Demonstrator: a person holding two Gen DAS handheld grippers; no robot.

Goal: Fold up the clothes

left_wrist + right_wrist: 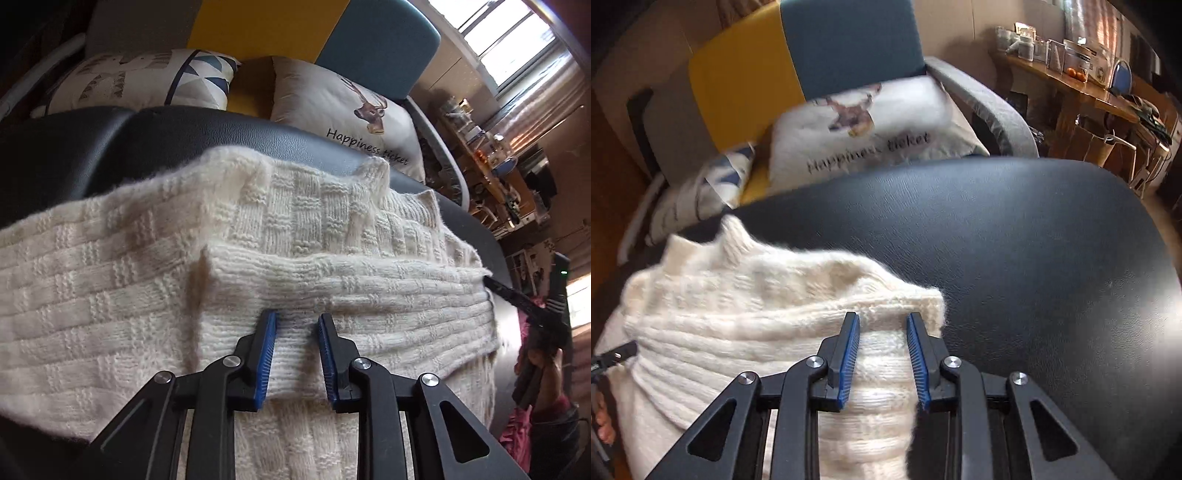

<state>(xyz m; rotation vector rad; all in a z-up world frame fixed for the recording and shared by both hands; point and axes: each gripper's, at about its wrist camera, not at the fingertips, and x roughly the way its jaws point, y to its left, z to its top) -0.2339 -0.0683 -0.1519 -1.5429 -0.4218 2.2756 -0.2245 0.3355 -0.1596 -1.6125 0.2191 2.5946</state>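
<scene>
Cream basket-knit sweater [147,280], half folded, edge pinched in both tools [297,354] [882,358].

The cream sweater [147,288] runs off the left and bottom edges in the left wrist view, so its full shape cannot be told. In the right wrist view the cushion lettering [868,151] is smeared. Items on the far wooden shelf [1071,79] are too small to identify. Whether either hand-held gripper pinches knit is unclear.

Cream knitted sweater [295,229] (basket-weave texture), partly folded, on black padded surface [1015,229]
</scene>
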